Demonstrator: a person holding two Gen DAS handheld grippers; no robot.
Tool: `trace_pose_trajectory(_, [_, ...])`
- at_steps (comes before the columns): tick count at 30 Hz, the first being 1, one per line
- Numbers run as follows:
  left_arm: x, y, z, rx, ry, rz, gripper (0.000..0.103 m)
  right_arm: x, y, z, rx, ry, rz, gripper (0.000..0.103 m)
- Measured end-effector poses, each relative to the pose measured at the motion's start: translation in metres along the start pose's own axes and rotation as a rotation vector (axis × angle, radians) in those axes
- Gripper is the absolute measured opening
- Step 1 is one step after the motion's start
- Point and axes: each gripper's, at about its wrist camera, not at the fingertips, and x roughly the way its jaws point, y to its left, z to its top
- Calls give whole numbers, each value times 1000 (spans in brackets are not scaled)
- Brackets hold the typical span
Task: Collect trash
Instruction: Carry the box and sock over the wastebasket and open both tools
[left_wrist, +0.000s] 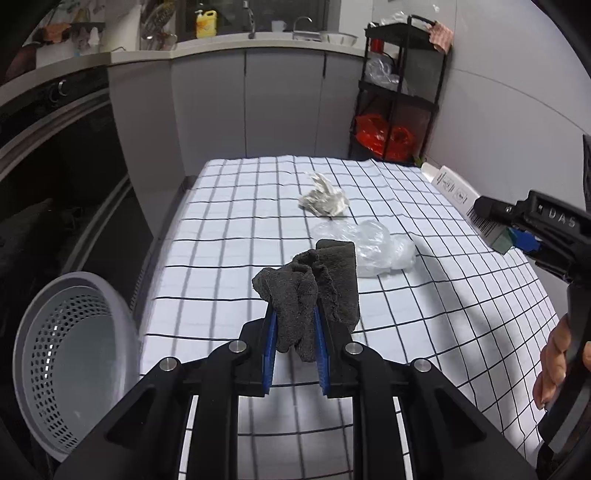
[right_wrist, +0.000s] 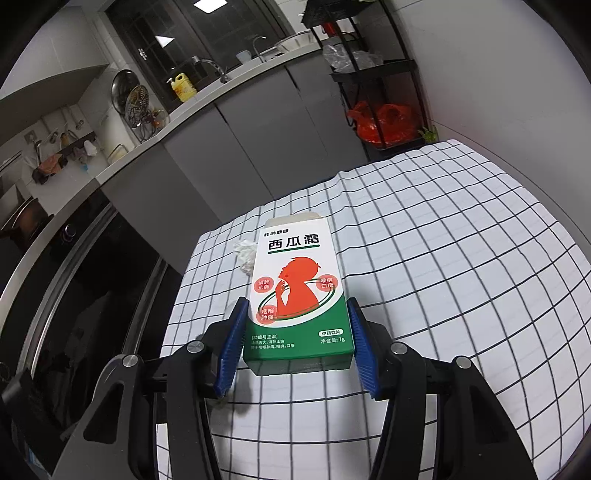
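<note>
Left hand-held gripper (left_wrist: 295, 325) is clamped on a dark grey rag (left_wrist: 308, 291), up over the checkered desk (left_wrist: 229, 236), basket (left_wrist: 70, 362) off the desk's left edge. Right hand-held gripper (right_wrist: 295, 332) is pinching a medicine box (right_wrist: 299, 291) above the desk; crumpled tissue (left_wrist: 325, 201) and plastic bag (left_wrist: 369, 247) sit mid-desk.
</note>
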Motion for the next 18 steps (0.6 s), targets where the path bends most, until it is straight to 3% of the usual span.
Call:
trace_pose_trajectory(9, [-39, 61, 1, -43, -69, 111, 18, 10, 64, -22, -64, 38, 87, 51])
trace_pose_trajectory(18, [-69, 134, -8, -111, -96, 246, 18, 32, 156, -52, -181, 79, 202, 51])
